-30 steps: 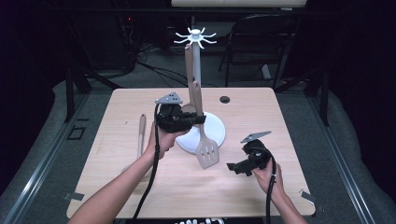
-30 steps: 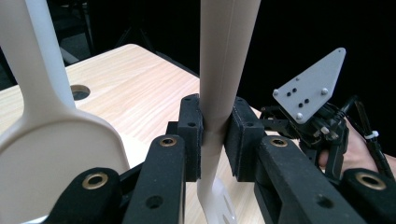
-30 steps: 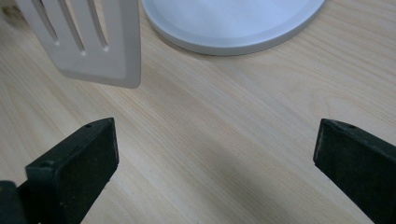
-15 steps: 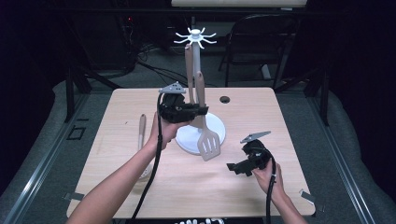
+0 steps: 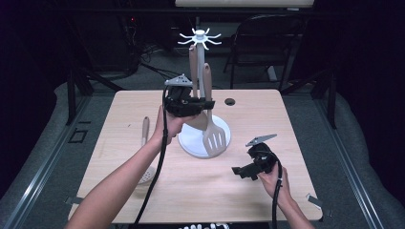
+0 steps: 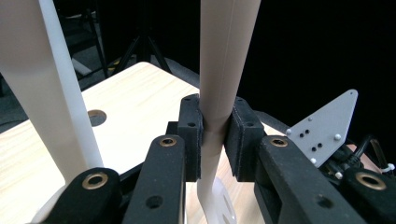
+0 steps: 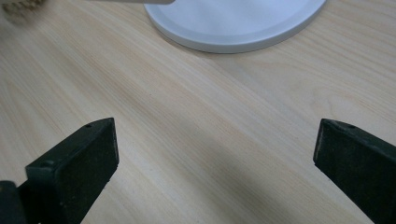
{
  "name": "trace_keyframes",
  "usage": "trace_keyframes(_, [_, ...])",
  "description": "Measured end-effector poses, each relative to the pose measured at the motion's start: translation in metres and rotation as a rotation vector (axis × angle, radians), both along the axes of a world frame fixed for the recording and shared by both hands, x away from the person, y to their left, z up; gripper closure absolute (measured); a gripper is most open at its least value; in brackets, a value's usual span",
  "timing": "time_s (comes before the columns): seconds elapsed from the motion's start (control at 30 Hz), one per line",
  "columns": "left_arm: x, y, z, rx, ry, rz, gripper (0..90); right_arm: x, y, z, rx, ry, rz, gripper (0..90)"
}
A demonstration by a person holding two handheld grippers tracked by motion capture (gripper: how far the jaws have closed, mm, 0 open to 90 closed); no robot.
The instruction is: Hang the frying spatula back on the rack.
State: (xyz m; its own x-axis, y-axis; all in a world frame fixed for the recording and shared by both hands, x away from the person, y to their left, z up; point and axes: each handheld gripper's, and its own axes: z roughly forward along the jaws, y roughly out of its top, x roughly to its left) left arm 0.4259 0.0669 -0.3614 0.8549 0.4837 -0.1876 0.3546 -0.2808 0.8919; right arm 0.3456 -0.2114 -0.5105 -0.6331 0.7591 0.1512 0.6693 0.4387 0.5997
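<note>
A beige slotted spatula [image 5: 213, 136] hangs upright from my left gripper [image 5: 205, 103], head down over the white round base [image 5: 191, 142] of a utensil stand. In the left gripper view both pads [image 6: 243, 135] press on the spatula's handle [image 6: 223, 84], so my left gripper [image 6: 215, 137] is shut on it. The stand's pole [image 5: 200, 57] rises just behind to a ring of hooks [image 5: 200, 37], where another utensil [image 5: 193, 62] hangs. My right gripper [image 5: 237, 171] rests low at the front right, and its view shows it [image 7: 215, 154] open over bare wood.
A wooden-handled spoon [image 5: 145, 131] lies on the table left of the stand. A small dark hole [image 5: 230, 101] sits in the tabletop behind the base. The stand's base [image 7: 233, 23] lies just beyond my right jaws. Dark floor, tripods and a chair surround the table.
My left gripper has risen with the spatula, lifting its head higher above the stand's base. The right gripper has stayed where it was.
</note>
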Motion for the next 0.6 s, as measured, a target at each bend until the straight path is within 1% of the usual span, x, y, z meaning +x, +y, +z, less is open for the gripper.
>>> trace_keyframes(0.2, [0.005, -0.001, 0.007, -0.004, 0.001, 0.005, 77.7, 0.0, 0.0, 0.0, 0.0, 0.001, 0.002, 0.0])
trace_keyframes(0.5, [0.01, -0.005, 0.015, 0.006, -0.008, -0.003, 77.6, 0.0, 0.0, 0.0, -0.003, 0.001, 0.004, 0.0])
trace_keyframes(0.53, [0.01, -0.006, 0.016, 0.005, -0.01, -0.003, 77.6, 0.0, 0.0, 0.0, -0.011, 0.005, 0.005, 0.0])
trace_keyframes(0.6, [0.011, -0.007, 0.019, 0.007, -0.013, -0.004, 77.6, 0.0, 0.0, 0.0, -0.005, 0.003, 0.005, 0.0])
